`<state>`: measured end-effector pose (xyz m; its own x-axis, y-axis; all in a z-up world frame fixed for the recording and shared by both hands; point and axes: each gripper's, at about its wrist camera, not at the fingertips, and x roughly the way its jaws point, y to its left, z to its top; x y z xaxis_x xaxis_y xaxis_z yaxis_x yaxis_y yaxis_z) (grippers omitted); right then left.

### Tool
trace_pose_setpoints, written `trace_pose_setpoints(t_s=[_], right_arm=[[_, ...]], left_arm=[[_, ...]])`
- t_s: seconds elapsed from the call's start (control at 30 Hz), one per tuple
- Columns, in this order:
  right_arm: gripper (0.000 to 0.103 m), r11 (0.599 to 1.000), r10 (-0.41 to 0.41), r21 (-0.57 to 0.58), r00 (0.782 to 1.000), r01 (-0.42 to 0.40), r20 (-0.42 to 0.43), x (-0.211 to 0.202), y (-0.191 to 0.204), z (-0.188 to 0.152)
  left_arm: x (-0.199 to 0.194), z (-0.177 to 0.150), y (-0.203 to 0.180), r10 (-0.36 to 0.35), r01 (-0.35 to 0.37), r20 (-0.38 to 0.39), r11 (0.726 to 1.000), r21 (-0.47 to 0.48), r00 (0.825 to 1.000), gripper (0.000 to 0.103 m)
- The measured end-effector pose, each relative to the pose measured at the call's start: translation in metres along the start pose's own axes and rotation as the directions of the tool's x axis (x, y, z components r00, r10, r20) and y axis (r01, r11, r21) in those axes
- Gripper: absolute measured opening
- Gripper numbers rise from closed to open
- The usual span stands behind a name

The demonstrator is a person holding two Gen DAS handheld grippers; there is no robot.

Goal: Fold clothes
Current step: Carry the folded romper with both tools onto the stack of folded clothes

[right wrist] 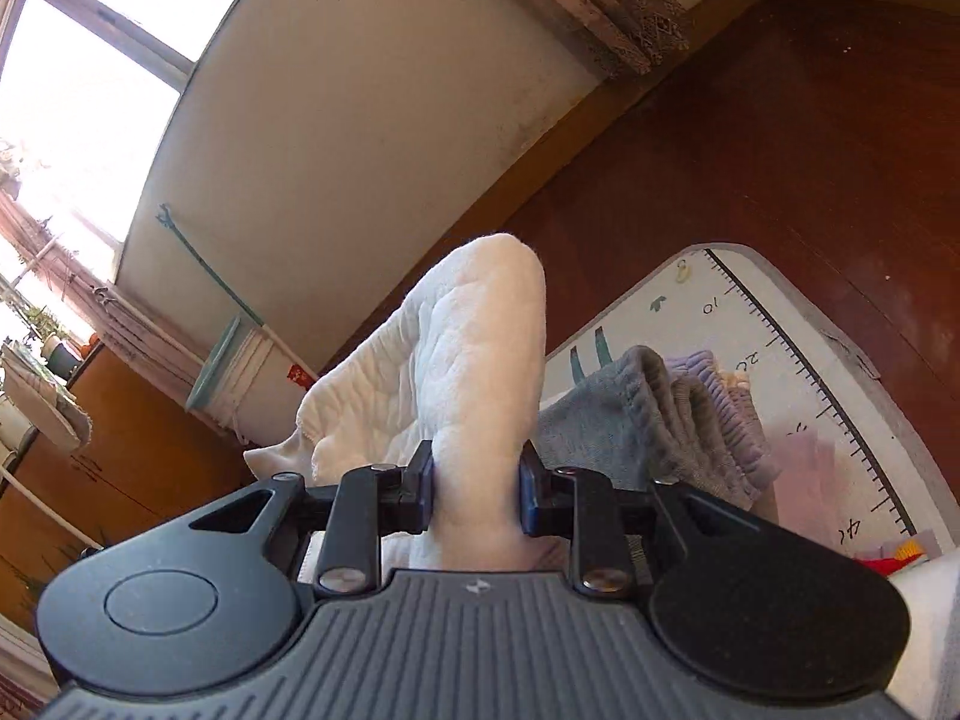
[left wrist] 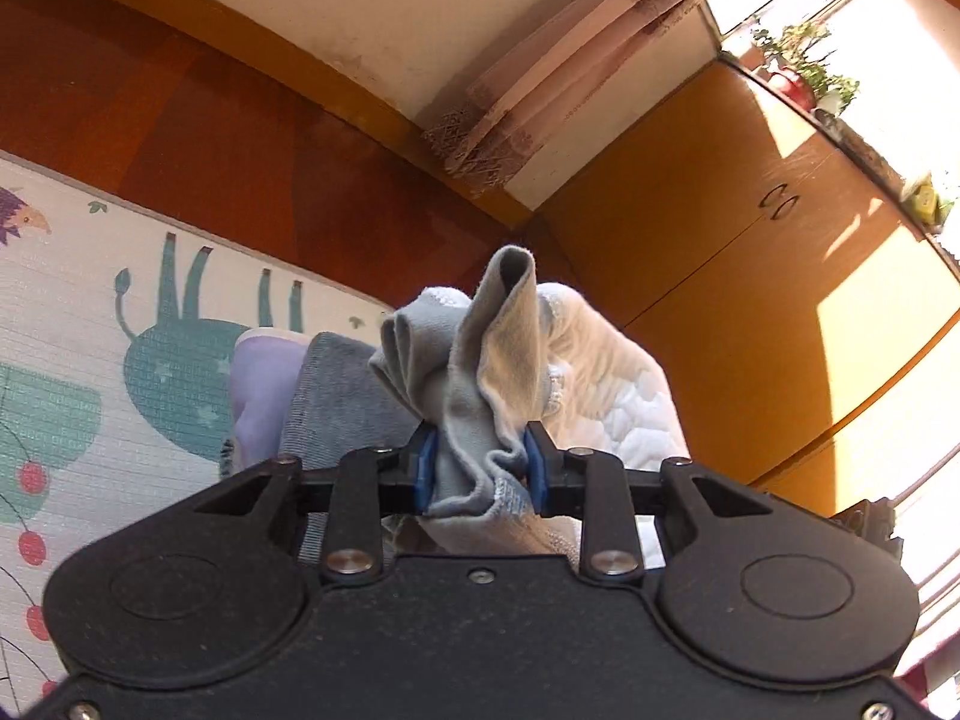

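Reddish-brown wooden flooring (left wrist: 210, 138) runs up to a cream wall (right wrist: 360, 138), with orange wooden cabinet doors (left wrist: 720, 228) catching sun from a bright window (right wrist: 78, 108) and a pale patterned curtain (left wrist: 576, 60) hanging in the corner. On the floor lies a light foam play mat printed with teal animals and red cherries (left wrist: 90, 312); in the right wrist view its edge carries a printed ruler scale.

The left gripper (left wrist: 480, 474), black with blue pads, has its jaws drawn in tight on a bunched fold of soft grey knit fabric (left wrist: 480, 396), which stands up above the pads in a loose loop. Just behind that fold, touching it, is a white quilted garment (left wrist: 606, 384), lit by the sun.

The right gripper (right wrist: 476, 495) has its jaws pressed against a thick roll of the same white quilted garment (right wrist: 474, 360), which rises upright between the pads and sags away to the left.

Beside the held cloth, on the mat, sits a pile of other clothes: a darker grey ribbed garment (right wrist: 624, 420) and a lavender ribbed garment (right wrist: 720, 402) lying against it. Whether the grey fold and the white quilted cloth belong to one piece cannot be told.
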<state>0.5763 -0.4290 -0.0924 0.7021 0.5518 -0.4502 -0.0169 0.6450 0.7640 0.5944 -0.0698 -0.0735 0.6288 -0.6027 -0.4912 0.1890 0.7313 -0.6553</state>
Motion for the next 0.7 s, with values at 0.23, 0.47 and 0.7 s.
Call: trace_pose_setpoints(t_s=[0.23, 0.47, 0.7], right_arm=[[0.044, 0.992, -0.031, 0.128, 0.996, 0.019, 0.088, 0.001, -0.037, -0.032], [0.054, 0.994, -0.105, 0.001, 0.985, 0.106, 0.14, -0.041, -0.01, -0.049], [0.055, 0.969, -0.125, -0.201, 0.986, 0.145, 0.109, -0.089, 0.059, -0.063]], left_arm=[[-0.013, -0.019, 0.012, 0.093, -0.091, 0.06, 0.995, -0.033, 0.994, 0.054], [-0.065, -0.042, -0.007, 0.05, -0.056, 0.057, 0.992, 0.11, 0.997, 0.067], [-0.12, -0.068, -0.062, 0.101, -0.101, 0.013, 0.96, 0.26, 0.995, 0.075]])
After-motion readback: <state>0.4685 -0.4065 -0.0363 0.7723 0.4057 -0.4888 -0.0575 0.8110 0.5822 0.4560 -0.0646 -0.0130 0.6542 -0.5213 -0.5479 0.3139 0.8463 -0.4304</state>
